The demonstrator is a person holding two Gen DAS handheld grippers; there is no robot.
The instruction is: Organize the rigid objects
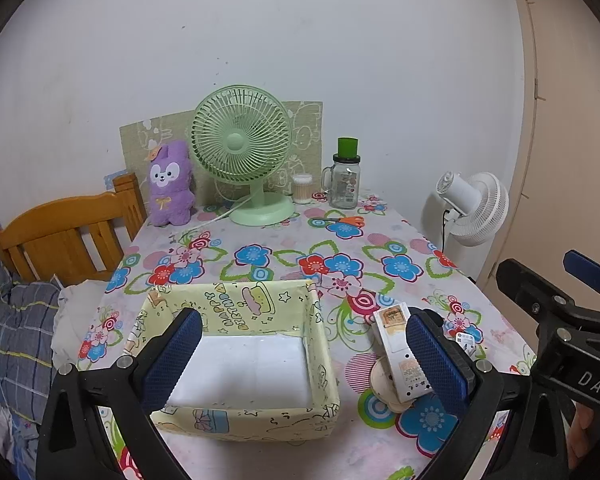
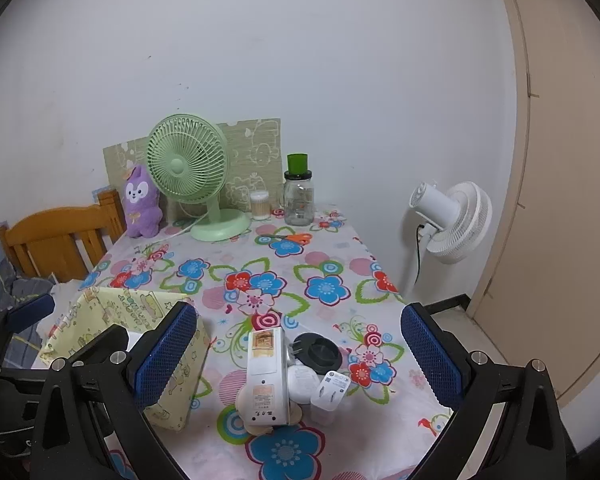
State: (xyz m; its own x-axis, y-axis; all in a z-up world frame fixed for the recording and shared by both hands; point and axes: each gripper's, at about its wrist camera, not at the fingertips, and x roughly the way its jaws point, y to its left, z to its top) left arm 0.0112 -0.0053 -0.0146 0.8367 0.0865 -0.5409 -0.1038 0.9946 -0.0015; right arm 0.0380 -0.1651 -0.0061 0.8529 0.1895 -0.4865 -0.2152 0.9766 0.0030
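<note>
A yellow cartoon-print box [image 1: 244, 420] with a white bottom stands open on the flowered table; it also shows in the right wrist view [image 2: 116, 308]. My left gripper [image 1: 304, 356] is open and empty above the box's near edge. To the box's right lies a pile: a white rectangular device [image 2: 266, 376], a black round lid [image 2: 320, 352], a white plug adapter [image 2: 330, 392] and a white round piece [image 2: 302, 384]. My right gripper [image 2: 300, 360] is open and empty, its jaws standing either side of the pile. The device also shows in the left wrist view [image 1: 396, 352].
At the table's far end stand a green desk fan [image 1: 242, 152], a purple plush [image 1: 170, 184], a glass jar with green lid [image 1: 345, 180], a cotton-swab tub [image 1: 302, 189] and orange scissors [image 1: 350, 221]. A white floor fan [image 2: 452, 220] stands right; a wooden bed frame [image 1: 60, 232] left.
</note>
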